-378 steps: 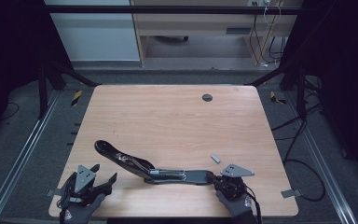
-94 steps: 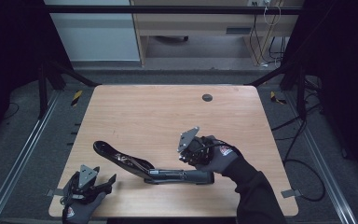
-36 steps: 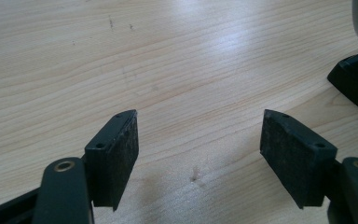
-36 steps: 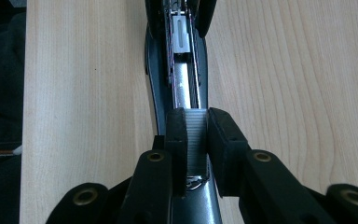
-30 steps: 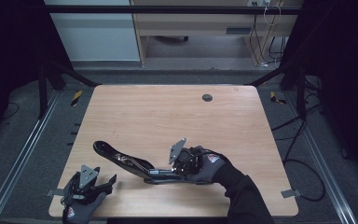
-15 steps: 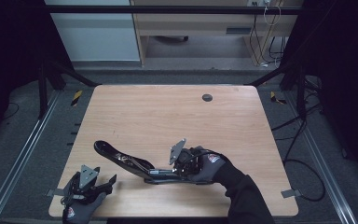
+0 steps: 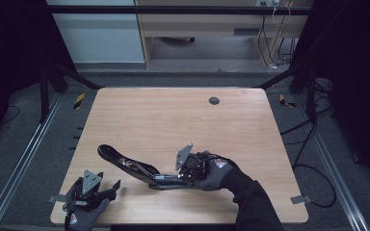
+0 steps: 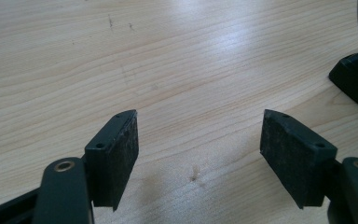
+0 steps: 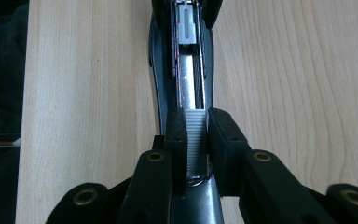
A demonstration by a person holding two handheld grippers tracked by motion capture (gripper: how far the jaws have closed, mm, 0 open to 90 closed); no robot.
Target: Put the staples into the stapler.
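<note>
A black stapler (image 7: 125, 163) lies opened flat near the front of the wooden table (image 7: 173, 120). My right gripper (image 7: 187, 174) sits over its right half, held by a gloved hand. In the right gripper view, the gripper (image 9: 196, 135) is shut on a silver strip of staples (image 9: 196, 128), which lies in line with the stapler's metal channel (image 9: 189, 79). My left gripper (image 7: 110, 186) rests at the front left corner, left of the stapler. Its jaws (image 8: 198, 149) stand wide open over bare wood, and a black end of the stapler (image 8: 354, 81) shows at the right edge.
A dark round grommet (image 7: 214, 100) sits in the table's far middle. Metal rails run along both sides of the table on the floor. Cables lie on the floor at the right.
Over the last second nothing has moved. Before that, the right gripper came from the front right corner, and the staple strip left the table for the stapler.
</note>
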